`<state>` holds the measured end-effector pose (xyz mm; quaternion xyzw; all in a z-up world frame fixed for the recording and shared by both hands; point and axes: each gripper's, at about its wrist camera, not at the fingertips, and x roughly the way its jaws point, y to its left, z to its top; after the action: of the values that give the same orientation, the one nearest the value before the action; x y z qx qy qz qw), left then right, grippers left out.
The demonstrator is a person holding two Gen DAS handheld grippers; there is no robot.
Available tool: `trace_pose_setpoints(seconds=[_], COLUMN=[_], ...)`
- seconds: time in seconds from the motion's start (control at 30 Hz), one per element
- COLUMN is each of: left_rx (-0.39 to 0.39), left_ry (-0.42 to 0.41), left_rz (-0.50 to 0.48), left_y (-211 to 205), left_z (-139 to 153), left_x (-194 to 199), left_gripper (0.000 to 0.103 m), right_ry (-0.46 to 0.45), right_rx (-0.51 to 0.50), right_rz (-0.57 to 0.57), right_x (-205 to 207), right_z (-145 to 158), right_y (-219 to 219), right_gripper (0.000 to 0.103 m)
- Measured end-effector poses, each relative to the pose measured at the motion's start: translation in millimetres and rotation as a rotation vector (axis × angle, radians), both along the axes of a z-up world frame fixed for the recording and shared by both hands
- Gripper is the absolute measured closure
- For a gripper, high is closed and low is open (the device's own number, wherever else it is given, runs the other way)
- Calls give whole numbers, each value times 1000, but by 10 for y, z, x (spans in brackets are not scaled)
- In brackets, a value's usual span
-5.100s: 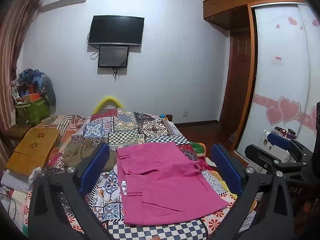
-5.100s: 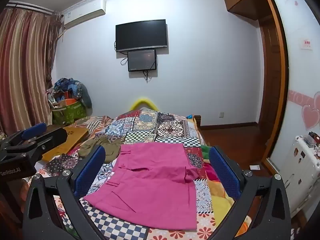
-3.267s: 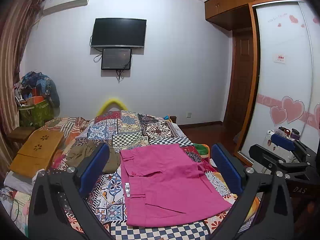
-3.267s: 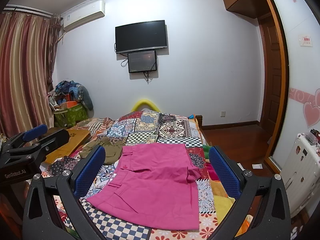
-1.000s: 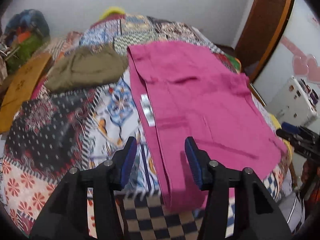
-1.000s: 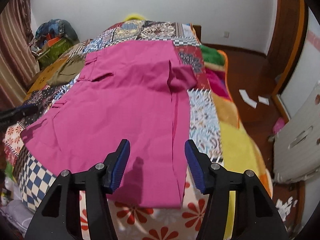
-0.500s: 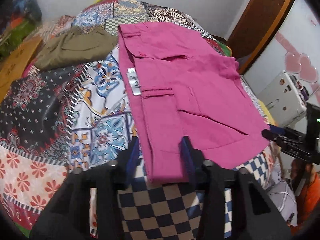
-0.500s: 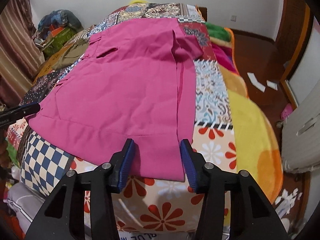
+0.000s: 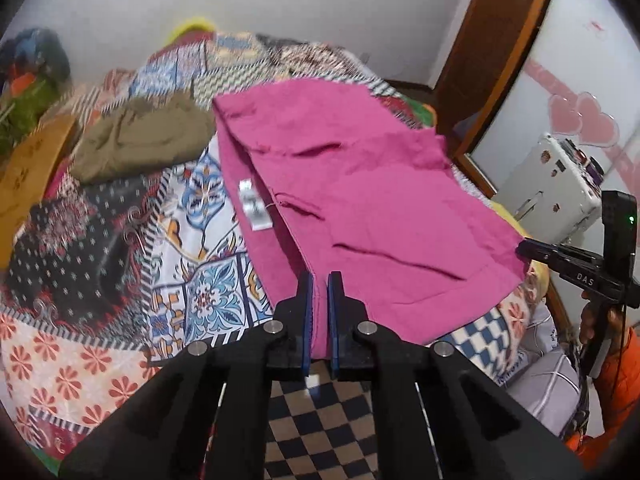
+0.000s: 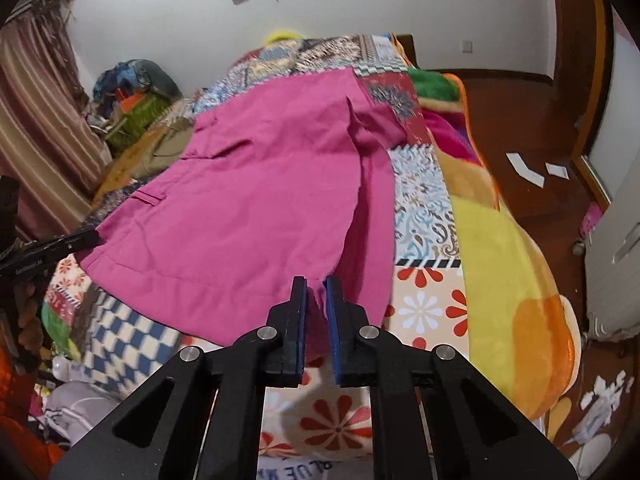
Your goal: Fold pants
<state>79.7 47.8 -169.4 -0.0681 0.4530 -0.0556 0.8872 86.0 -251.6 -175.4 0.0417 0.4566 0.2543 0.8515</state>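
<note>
Both grippers, left point(image 9: 319, 280) and right point(image 10: 316, 284), now clamped on one pink pants point(image 9: 360, 184) hem.

White letters "DAS" sit on the black body of my right gripper point(image 9: 576, 266), seen from the left wrist cam. White print on my left gripper point(image 10: 36, 258) is too small to read. Upside-down blue letters "BLUE" show on a white strip point(image 10: 304, 467) at bed's edge. Pants tag point(image 9: 254, 210): illegible.
</note>
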Motion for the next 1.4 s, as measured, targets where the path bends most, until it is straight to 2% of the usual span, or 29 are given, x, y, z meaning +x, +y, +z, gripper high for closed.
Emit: trace_pose_setpoints(seconds=[0.17, 0.27, 0.37, 0.4, 0.47, 0.57, 0.63, 0.7, 0.77, 0.97, 1.23, 1.4], left_rx=[46, 84, 89, 88, 100, 148, 167, 179, 183, 192, 203, 123], left_ry=[7, 39, 87, 94, 86, 36, 3, -24, -43, -59, -54, -33], left_rz=[-13, 2, 25, 37, 60, 86, 101, 123, 139, 156, 212, 216], left_y=[-61, -50, 3, 30, 88, 160, 232, 308, 376, 514, 832, 1025], left_z=[26, -86, -219, -239, -211, -83, 22, 100, 148, 59, -189, -341], left_x=[-150, -217, -242, -246, -253, -231, -148, -11, 183, 847, 1765, 2195], left_gripper=[97, 97, 94, 91, 74, 64, 60, 57, 57, 53, 53, 53], right_ry=[7, 42, 77, 84, 82, 40, 10, -26, -59, -127, -113, -70], right_rx=[-35, -61, -100, -109, -115, -92, -64, -58, -58, -74, -63, -51], right_rz=[21, 30, 44, 44, 30, -7, -28, -41, -39, -18, -2, 32], right_x=[-80, -106, -107, -100, -104, 36, 159, 293, 427, 991, 1822, 2281], right_z=[-9, -92, -176, -176, -132, 44, 148, 233, 294, 309, 223, 75], right_y=[-15, -42, -44, -52, -84, -171, -208, -181, -111, 161, 368, 504], right_gripper=[97, 97, 96, 96, 96, 93, 82, 77, 77, 73, 72, 69])
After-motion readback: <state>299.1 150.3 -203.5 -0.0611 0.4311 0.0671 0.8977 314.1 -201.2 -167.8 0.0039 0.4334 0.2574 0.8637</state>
